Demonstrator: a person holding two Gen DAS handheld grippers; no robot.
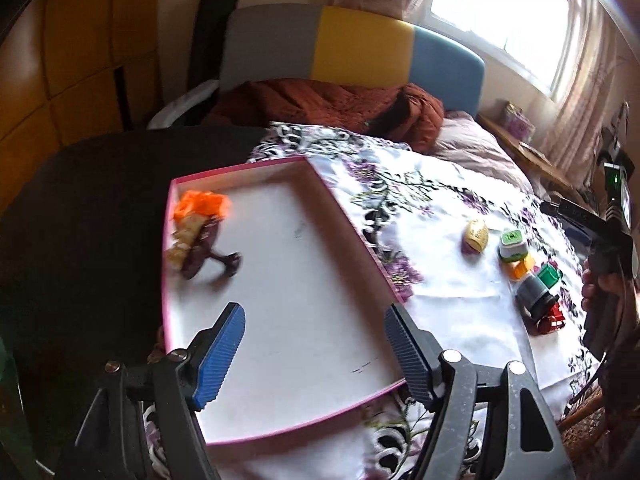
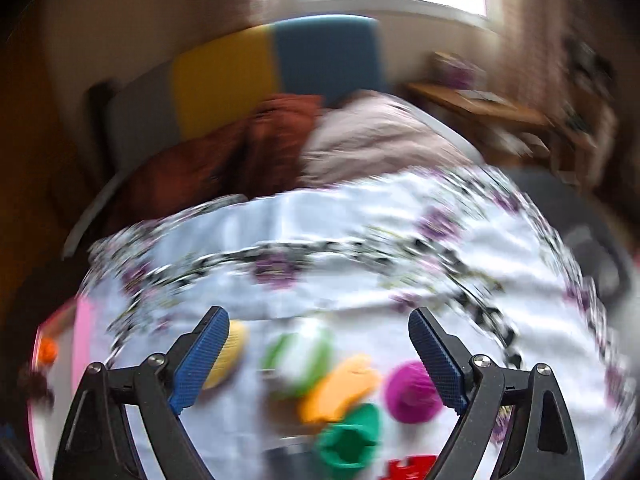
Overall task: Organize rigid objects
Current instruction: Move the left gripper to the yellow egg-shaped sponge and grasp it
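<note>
A white tray with a pink rim [image 1: 344, 216] lies on the flowered cloth. An orange toy [image 1: 204, 204] and a brown figure [image 1: 204, 256] lie in its far left corner. My left gripper [image 1: 315, 310] hangs open and empty above the tray's near end. Right of the tray sits a cluster of small toys: a yellow piece [image 1: 475, 236], a green-and-white block [image 1: 512, 246], an orange piece [image 1: 520, 268], a green piece [image 1: 549, 276], a grey cylinder [image 1: 534, 292] and a red piece [image 1: 552, 320]. In the blurred right wrist view, my right gripper [image 2: 318, 314] is open above that cluster, holding nothing.
A person's hand [image 1: 592, 284] grips a black handle at the right edge. Behind the cloth lie a rust-coloured blanket [image 1: 328, 104] and a pillow [image 1: 476, 144], with a grey, yellow and blue headboard [image 1: 360, 44]. A wooden side table [image 1: 528, 152] stands under the window.
</note>
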